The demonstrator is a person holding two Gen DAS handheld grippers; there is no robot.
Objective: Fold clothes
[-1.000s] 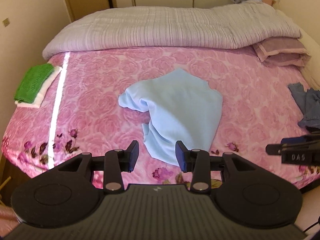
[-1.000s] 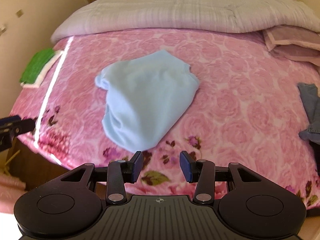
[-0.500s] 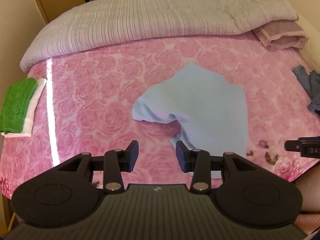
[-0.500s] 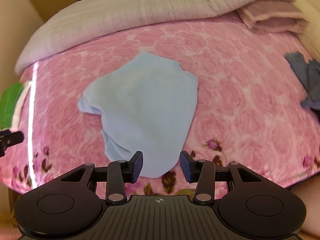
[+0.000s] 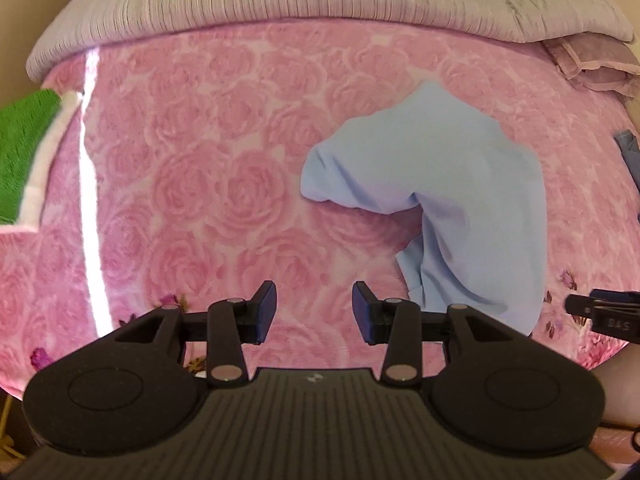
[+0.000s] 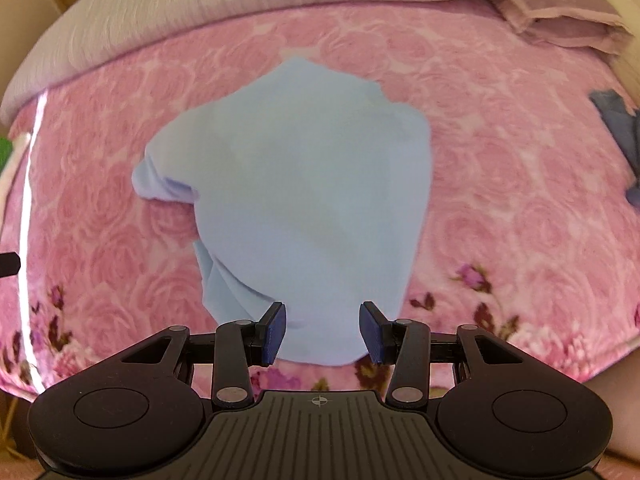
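- Shirt, pale blue and crumpled, lies in a loose heap near the middle of the bed, on the pink rose cover.
- Right gripper hovers over the shirt's near hem, jaws wide and empty; the hem shows in the gap between its pads, but whether they touch the cloth I cannot tell.
- Left gripper is also wide and empty, over bare cover; the shirt lies ahead and to its right, so the right gripper is clearly the nearer one.
- Long axis of the heap runs roughly from the near hem away toward the quilt, with one flap jutting out to the left.
- Sleeves, collar and the far edge are tucked under or lost in folds, and both views are slightly blurred, so I cannot say which side faces up.
- Green cloth and grey garment sit at the bed's opposite edges, well apart from the shirt and cut off by the frame.
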